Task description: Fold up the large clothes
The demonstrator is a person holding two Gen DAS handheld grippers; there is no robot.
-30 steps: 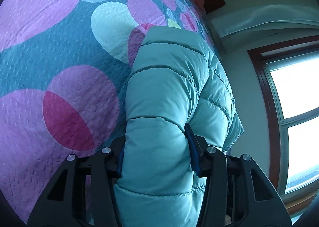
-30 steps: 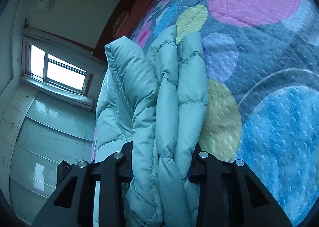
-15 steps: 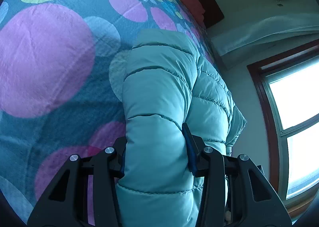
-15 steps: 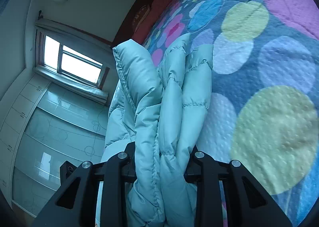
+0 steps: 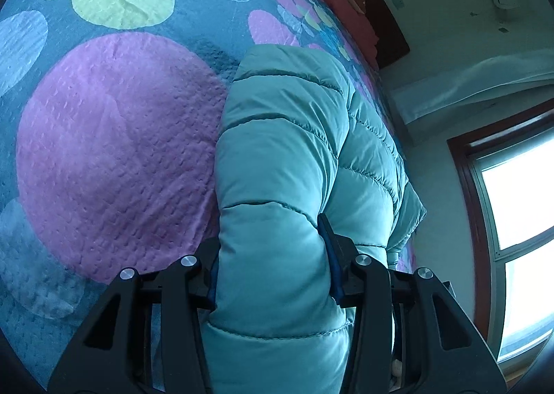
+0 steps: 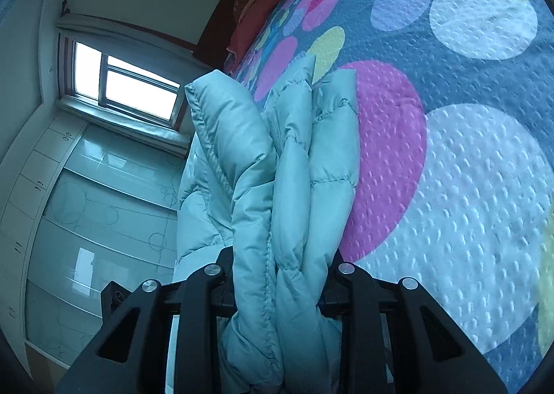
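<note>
Teal puffer jacket (image 5: 277, 158) clamped above dotted bedspread (image 5: 114, 137)

- The puffy teal quilted jacket (image 5: 277, 165) hung bunched between my claws, lifted over the bed.
- Several padded layers (image 6: 297, 186) stood folded together, stitching showing.

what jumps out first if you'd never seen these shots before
A puffy teal quilted jacket fills the middle of both views, clamped in the left gripper and, bunched in folds, in the right gripper. Beneath it spreads a bedspread of big coloured circles; a bright window glares beyond.
</note>
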